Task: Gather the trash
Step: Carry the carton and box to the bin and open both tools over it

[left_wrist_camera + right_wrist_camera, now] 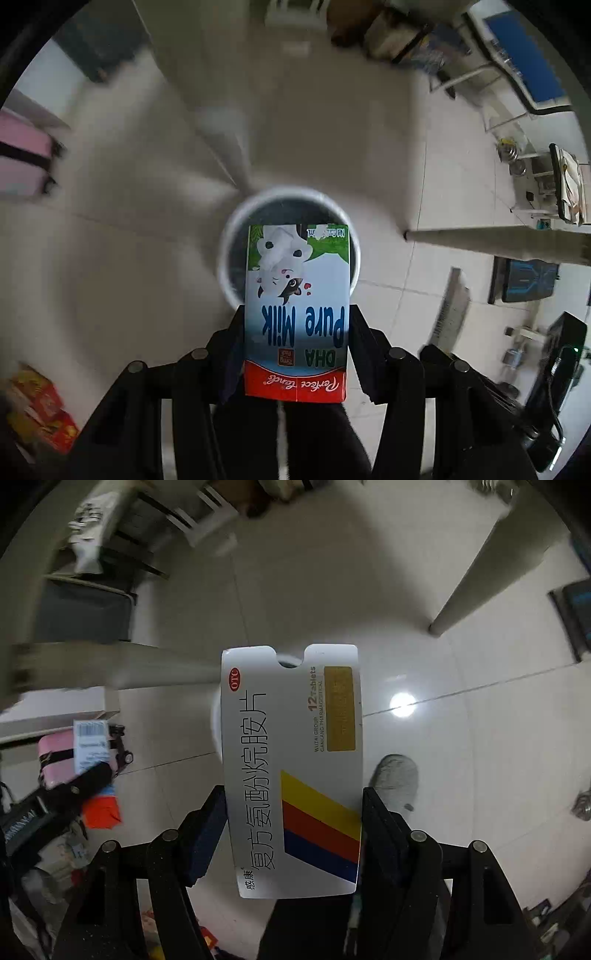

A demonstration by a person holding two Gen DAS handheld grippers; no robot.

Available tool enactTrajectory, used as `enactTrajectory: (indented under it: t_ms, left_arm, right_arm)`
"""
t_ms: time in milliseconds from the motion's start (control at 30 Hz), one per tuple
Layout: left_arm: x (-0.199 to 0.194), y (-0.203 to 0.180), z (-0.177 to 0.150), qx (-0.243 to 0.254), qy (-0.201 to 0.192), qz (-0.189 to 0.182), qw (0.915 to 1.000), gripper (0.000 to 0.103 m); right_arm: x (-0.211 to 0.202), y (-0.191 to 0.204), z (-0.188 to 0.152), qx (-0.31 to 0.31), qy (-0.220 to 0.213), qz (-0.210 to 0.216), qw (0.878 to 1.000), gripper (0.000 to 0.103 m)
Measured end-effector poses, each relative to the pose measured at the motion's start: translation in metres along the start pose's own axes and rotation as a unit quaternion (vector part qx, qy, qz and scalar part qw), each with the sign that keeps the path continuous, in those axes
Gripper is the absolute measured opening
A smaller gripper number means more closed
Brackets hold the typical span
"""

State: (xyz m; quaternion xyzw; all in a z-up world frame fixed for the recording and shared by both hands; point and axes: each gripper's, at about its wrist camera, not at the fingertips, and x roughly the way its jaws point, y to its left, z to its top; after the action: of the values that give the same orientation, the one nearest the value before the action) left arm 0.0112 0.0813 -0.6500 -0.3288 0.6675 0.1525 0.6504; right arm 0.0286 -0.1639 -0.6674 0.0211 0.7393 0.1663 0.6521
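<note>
My left gripper (pixel 295 325) is shut on a milk carton (pixel 296 314), printed "Pure Milk" with a cow, and holds it upside down directly above a round white trash bin (pixel 236 221) with a dark inside on the floor. My right gripper (pixel 294 812) is shut on a white medicine box (pixel 291 771) with yellow, red and blue stripes. The box hides most of the white bin (pixel 215 720), whose rim peeks out at its left edge. In the right wrist view the other gripper (pixel 59 797) with the carton shows at the left.
A tiled floor (pixel 424 635) lies below. Table legs (pixel 498 243) (pixel 480 572) stand nearby. A pink suitcase (pixel 55 757) is at the left, a grey shoe (pixel 395 779) beside the medicine box, red packages (pixel 40 406) at the lower left, and shelves and equipment (pixel 535 177) at the right.
</note>
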Motion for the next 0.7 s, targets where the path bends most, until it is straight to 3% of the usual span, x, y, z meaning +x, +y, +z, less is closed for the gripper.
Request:
enactTrajectory:
  t_ms: [67,200,267,333,367,467,533,600,700]
  left_arm:
    - [0.048,0.007,0.012,-0.002,0.017,-0.010,0.9998,0.048]
    - [0.105,0.018,0.028,-0.012,0.049,-0.025,0.9984,0.049]
    - [0.119,0.024,0.032,-0.017,0.052,-0.027,0.9982,0.061]
    - [0.119,0.026,0.028,-0.015,0.045,-0.017,0.9987,0.087]
    - [0.120,0.027,0.028,-0.013,0.043,-0.011,0.9989,0.089]
    - [0.112,0.030,0.021,-0.003,0.033,0.024,0.9992,0.091]
    - [0.099,0.039,0.015,0.007,0.024,0.054,0.9983,0.091]
    - [0.085,0.036,0.009,0.023,0.007,0.096,0.9951,0.091]
    - [0.066,0.038,-0.002,0.041,-0.014,0.132,0.9904,0.091]
  right_arm:
    - [0.038,-0.013,0.008,0.007,0.009,0.006,1.000,0.073]
    - [0.104,-0.030,0.024,0.013,0.024,0.018,0.999,0.073]
    - [0.129,-0.031,0.032,0.005,0.031,0.022,0.999,0.073]
    - [0.146,-0.031,0.037,-0.007,0.040,0.026,0.999,0.074]
    - [0.153,-0.031,0.039,-0.011,0.044,0.027,0.999,0.074]
    - [0.165,-0.031,0.042,-0.020,0.055,0.029,0.998,0.079]
    - [0.161,-0.028,0.039,-0.026,0.054,0.021,0.998,0.103]
    - [0.153,-0.020,0.041,-0.042,0.042,0.001,0.998,0.103]
    - [0.136,-0.005,0.037,-0.072,0.024,-0.044,0.996,0.103]
